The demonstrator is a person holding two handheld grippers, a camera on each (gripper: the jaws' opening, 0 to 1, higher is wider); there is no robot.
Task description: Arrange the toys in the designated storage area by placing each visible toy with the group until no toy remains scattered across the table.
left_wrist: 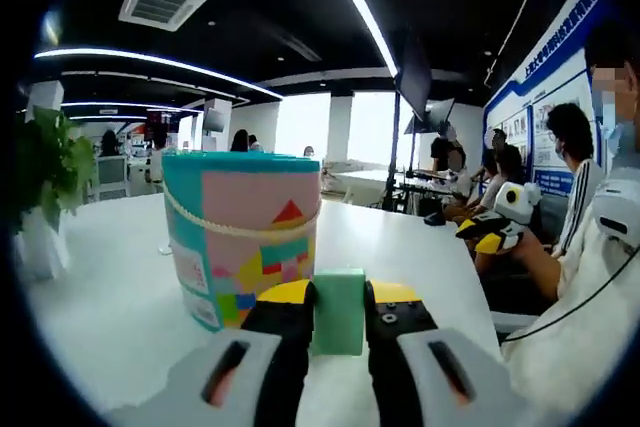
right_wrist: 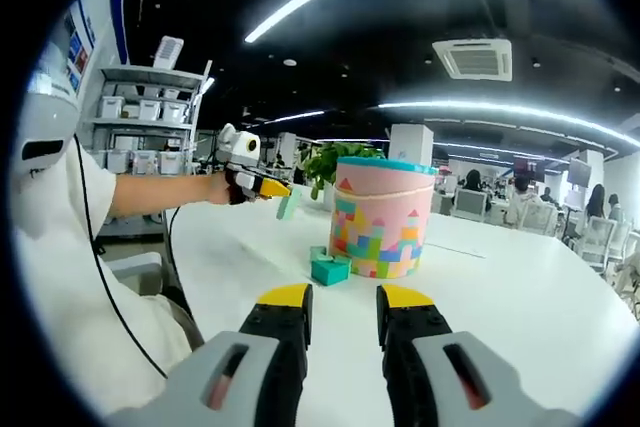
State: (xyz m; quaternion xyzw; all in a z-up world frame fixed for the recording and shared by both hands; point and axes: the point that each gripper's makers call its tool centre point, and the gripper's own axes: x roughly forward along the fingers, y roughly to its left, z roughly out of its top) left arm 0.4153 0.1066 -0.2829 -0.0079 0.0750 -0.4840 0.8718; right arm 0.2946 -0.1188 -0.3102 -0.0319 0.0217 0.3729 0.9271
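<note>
Left gripper view: left gripper (left_wrist: 338,309) has its two jaws clamped on one green block (left_wrist: 338,312), upright between the yellow-tipped pads, held above the white table (left_wrist: 420,247). One toy bucket (left_wrist: 242,237) stands on the table just beyond and a bit left of the jaws: teal rim, pink wall with coloured block print, a rope cord around the upper part. One potted plant (left_wrist: 45,182) in a white pot sits at the far left edge of the table. The other gripper (left_wrist: 500,222) shows at the right, white with a yellow tip, near several seated people (left_wrist: 575,177). One ceiling air vent (left_wrist: 162,1) is up top, plus long light strips.

Right gripper view: right gripper (right_wrist: 343,307) has its two jaws parted with a clear gap of bare table between the yellow tips, gripping nothing. The same single bucket stands upright on the table ahead, slightly right of centre. Touching or just beside its base on the left lie loose teal blocks (right_wrist: 328,267); I count two, maybe a third behind, cannot tell. The left gripper comes in from the left, held in a person's hand (right_wrist: 215,187), carrying one pale green block in the air to the left of the bucket and well above the table. One plant sits behind the bucket. One shelf unit (right_wrist: 140,127) with white boxes stands at the left wall. One ceiling vent is at the upper right.
</note>
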